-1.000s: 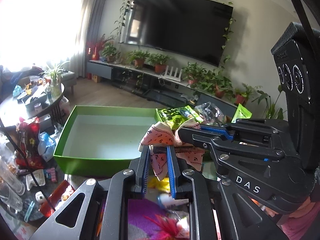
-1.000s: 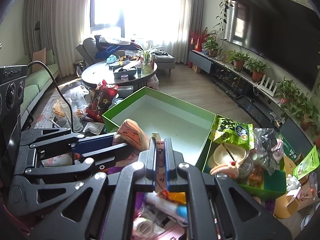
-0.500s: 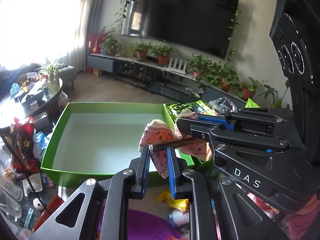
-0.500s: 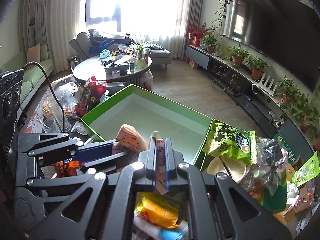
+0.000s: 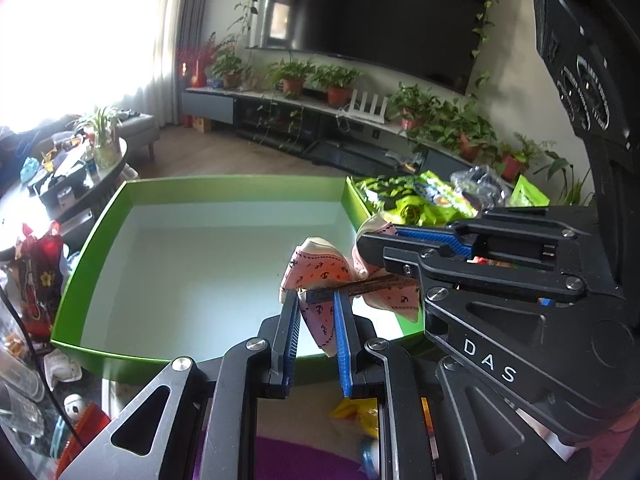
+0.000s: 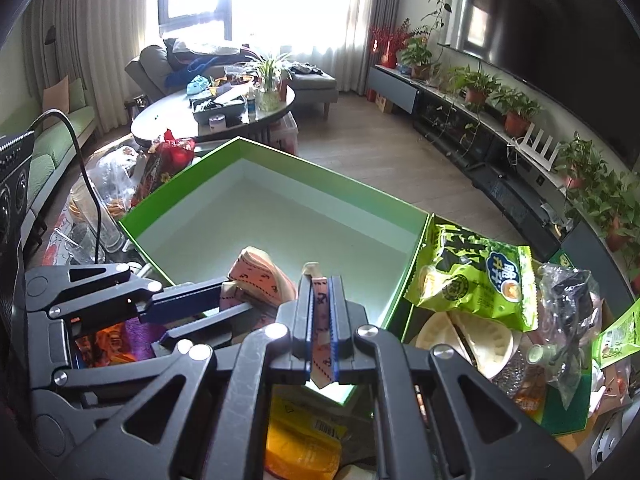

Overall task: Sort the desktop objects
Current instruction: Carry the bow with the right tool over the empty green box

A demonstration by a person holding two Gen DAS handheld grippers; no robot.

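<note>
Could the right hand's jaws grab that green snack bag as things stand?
Probably not yet: the right gripper is shut on the pink cloth, which the left gripper also holds. The green snack bag lies uncovered nearby.

The scene is seen through 2 fisheye cameras, each looking forward and downward along its own fingers from close behind them. The green box point(image 5: 100, 240) point(image 6: 280, 160) is faced by both at close range. It is shared, as are the snack bag point(image 5: 408, 204) point(image 6: 476, 276) and television wall point(image 5: 384, 16) point(image 6: 560, 40).
</note>
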